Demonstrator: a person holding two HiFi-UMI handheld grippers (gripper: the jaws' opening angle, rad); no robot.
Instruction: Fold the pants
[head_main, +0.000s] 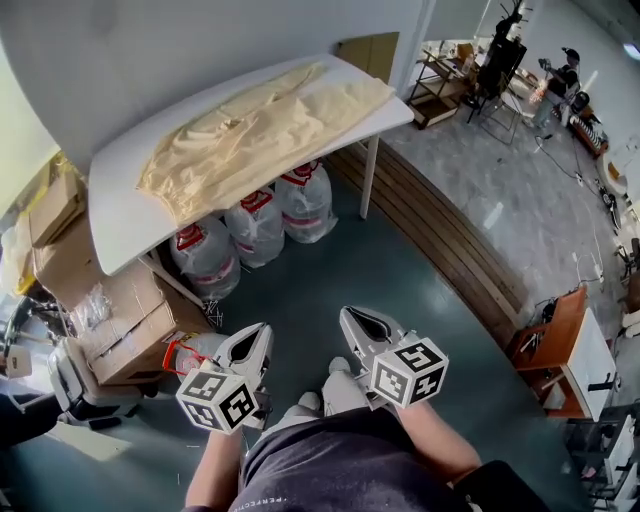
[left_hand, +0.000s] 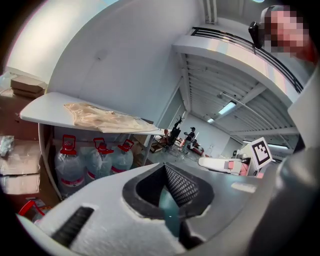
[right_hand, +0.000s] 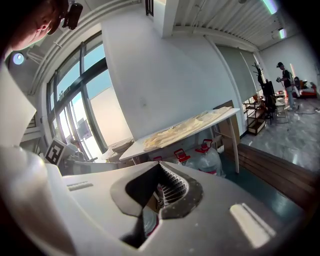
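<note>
Pale yellow pants (head_main: 255, 125) lie spread out and rumpled across a white table (head_main: 120, 215) some way ahead of me. The pants (left_hand: 102, 117) show in the left gripper view on the tabletop, and the pants (right_hand: 177, 127) show likewise in the right gripper view. My left gripper (head_main: 262, 332) is shut and empty, held low in front of my body. My right gripper (head_main: 348, 317) is shut and empty beside it. Both are well short of the table, over the green floor.
Three large water bottles (head_main: 255, 225) with red caps stand under the table. Cardboard boxes (head_main: 110, 310) are stacked to the left. A wooden step (head_main: 440, 235) runs along the right, with a white table leg (head_main: 370, 175) near it. A person (right_hand: 286, 80) stands far off.
</note>
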